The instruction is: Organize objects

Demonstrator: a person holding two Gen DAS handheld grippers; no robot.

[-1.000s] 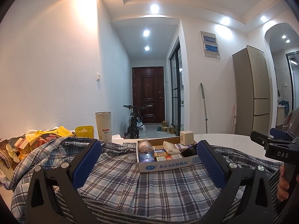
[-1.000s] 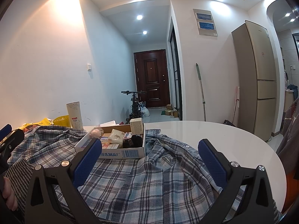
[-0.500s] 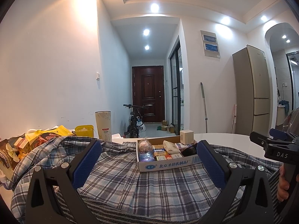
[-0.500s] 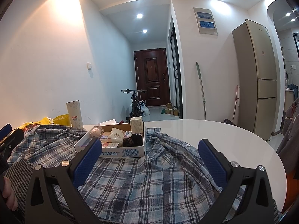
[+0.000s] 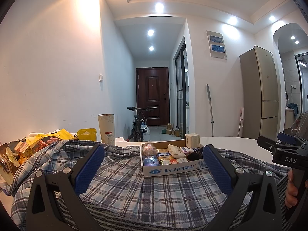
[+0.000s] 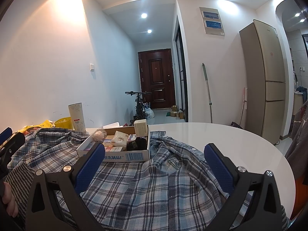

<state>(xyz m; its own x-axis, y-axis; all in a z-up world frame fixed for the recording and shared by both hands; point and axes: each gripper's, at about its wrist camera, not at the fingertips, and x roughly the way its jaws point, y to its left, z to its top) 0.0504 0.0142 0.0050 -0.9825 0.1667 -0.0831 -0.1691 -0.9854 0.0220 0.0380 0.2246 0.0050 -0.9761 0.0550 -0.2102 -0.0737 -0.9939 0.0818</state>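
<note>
A blue plaid shirt [image 5: 123, 184] [image 6: 154, 190] lies spread over a round white table [image 6: 240, 148]. On the shirt sits a shallow cardboard tray [image 5: 173, 170] [image 6: 123, 156] packed with several small boxes and packets; a beige carton [image 5: 192, 143] [image 6: 141, 128] stands at its far corner. My left gripper [image 5: 153, 166] hovers low above the shirt, open, with the tray just ahead between its blue pads. My right gripper [image 6: 154, 165] is open over the crumpled shirt, the tray ahead to its left. Neither holds anything.
A tall beige cylinder [image 5: 106, 129] [image 6: 77, 117], a yellow tub [image 5: 86, 134] and a heap of snack packets [image 5: 21, 150] crowd the table's left side by the wall. Bare white tabletop [image 5: 231, 143] shows at the right. A person's hand [image 5: 291, 190] holds the other gripper.
The right wrist view has shifted slightly, with the room sitting a little lower in the frame. The left gripper, the shirt and the tray have stayed still.
</note>
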